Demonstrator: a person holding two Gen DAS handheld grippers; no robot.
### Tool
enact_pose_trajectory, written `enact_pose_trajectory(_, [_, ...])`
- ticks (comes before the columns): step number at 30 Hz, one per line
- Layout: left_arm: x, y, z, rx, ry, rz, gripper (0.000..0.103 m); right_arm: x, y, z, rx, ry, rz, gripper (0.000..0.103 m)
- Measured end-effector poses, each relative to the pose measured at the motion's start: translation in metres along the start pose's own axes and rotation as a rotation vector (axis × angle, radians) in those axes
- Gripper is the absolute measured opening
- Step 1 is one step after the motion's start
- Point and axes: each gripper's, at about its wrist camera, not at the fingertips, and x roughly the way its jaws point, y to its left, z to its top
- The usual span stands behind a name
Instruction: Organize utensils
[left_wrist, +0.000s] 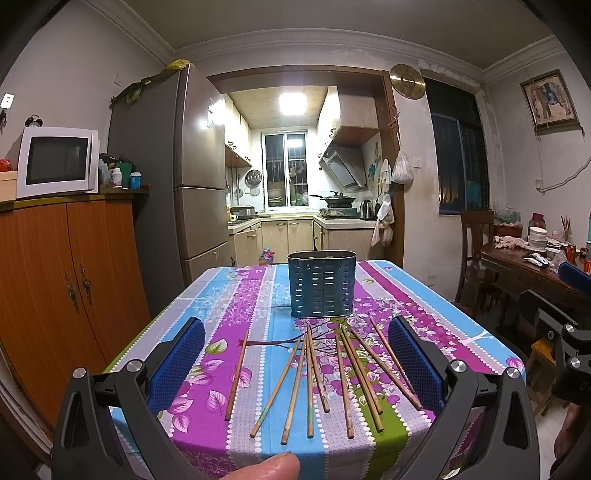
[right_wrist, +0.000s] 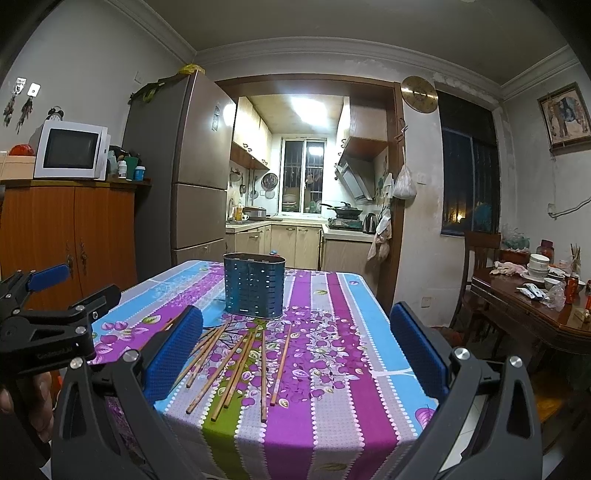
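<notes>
Several wooden chopsticks (left_wrist: 321, 373) lie fanned out on the flowered striped tablecloth (left_wrist: 255, 295), near the table's front edge. Behind them stands a dark perforated metal utensil holder (left_wrist: 321, 284), upright and seemingly empty. My left gripper (left_wrist: 299, 354) hovers open above the front of the table, its blue pads (left_wrist: 177, 362) either side of the chopstick spread. In the right wrist view the same chopsticks (right_wrist: 236, 365) lie left of centre and the holder (right_wrist: 254, 285) is behind them. My right gripper (right_wrist: 306, 350) is open, nothing between its pads. The left gripper's body (right_wrist: 48, 325) shows at far left.
A wooden cabinet (left_wrist: 66, 277) with a microwave (left_wrist: 55, 160) stands left of the table, a fridge (left_wrist: 184, 177) behind it. A cluttered dark dining table (right_wrist: 535, 306) and a chair (right_wrist: 480, 258) stand at the right. A fingertip (left_wrist: 266, 467) shows at the bottom edge.
</notes>
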Motion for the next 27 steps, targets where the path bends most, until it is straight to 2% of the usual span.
enact_pose_trajectory(22, [0.016,0.001,-0.003,0.013,0.025,0.007,0.099,0.011,0.002,-0.004,-0.008,0.012,0.009,0.098])
enact_pose_trajectory(27, [0.027,0.024,-0.003,-0.003,0.014,0.029,0.099,0.016,0.001,-0.01,-0.03,0.021,0.051,0.098])
